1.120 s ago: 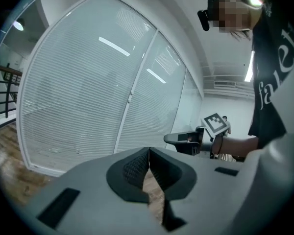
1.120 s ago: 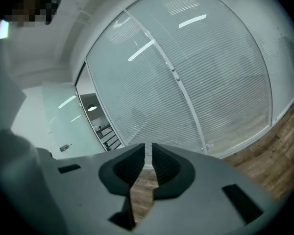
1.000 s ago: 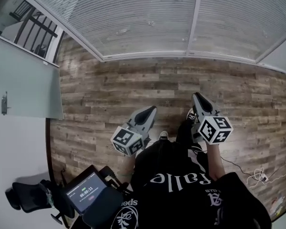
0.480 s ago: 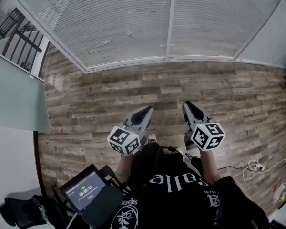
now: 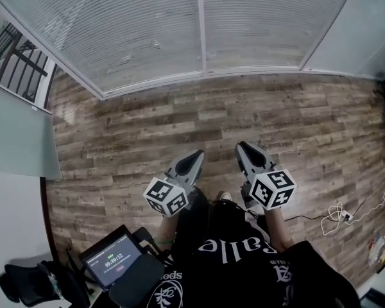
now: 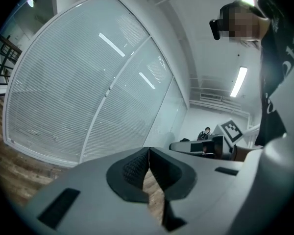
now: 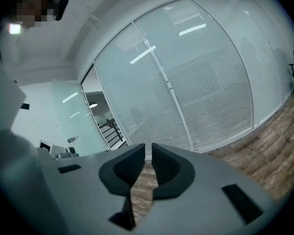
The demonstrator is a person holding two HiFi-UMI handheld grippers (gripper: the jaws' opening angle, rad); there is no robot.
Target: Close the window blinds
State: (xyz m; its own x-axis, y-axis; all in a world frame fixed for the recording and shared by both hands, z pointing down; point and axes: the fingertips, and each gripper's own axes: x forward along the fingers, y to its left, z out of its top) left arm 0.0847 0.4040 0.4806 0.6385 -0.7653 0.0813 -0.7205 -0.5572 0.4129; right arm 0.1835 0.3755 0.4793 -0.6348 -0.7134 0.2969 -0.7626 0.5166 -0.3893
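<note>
The window blinds (image 5: 147,31) hang at the far side of the room, lowered over 2 tall glass panels down to the bottom rail, with a white post (image 5: 201,24) between the panels. Their thin slats run level; how far they are tilted cannot be told. In the left gripper view the blinds (image 6: 63,97) fill the left half, and in the right gripper view they (image 7: 206,82) fill the middle and right.

Both grippers are held out over the wooden floor (image 5: 179,120), well short of the blinds and touching nothing. The left gripper (image 5: 196,154) points toward the far right, and its jaws are pressed together at the tips with nothing in them (image 6: 148,149). The right gripper (image 5: 242,146) sits just beside it, pointing toward the far left; its jaws stand a narrow slit apart, with only floor showing through (image 7: 148,146). Each carries a marker cube, left (image 5: 167,196) and right (image 5: 271,188).

A frosted glass partition (image 5: 19,133) stands at the left, with a dark railing (image 5: 19,63) beyond it. Near left, a tablet (image 5: 115,260) shows a lit screen, next to a black chair (image 5: 25,284). A white cable (image 5: 337,213) lies on the floor at the right.
</note>
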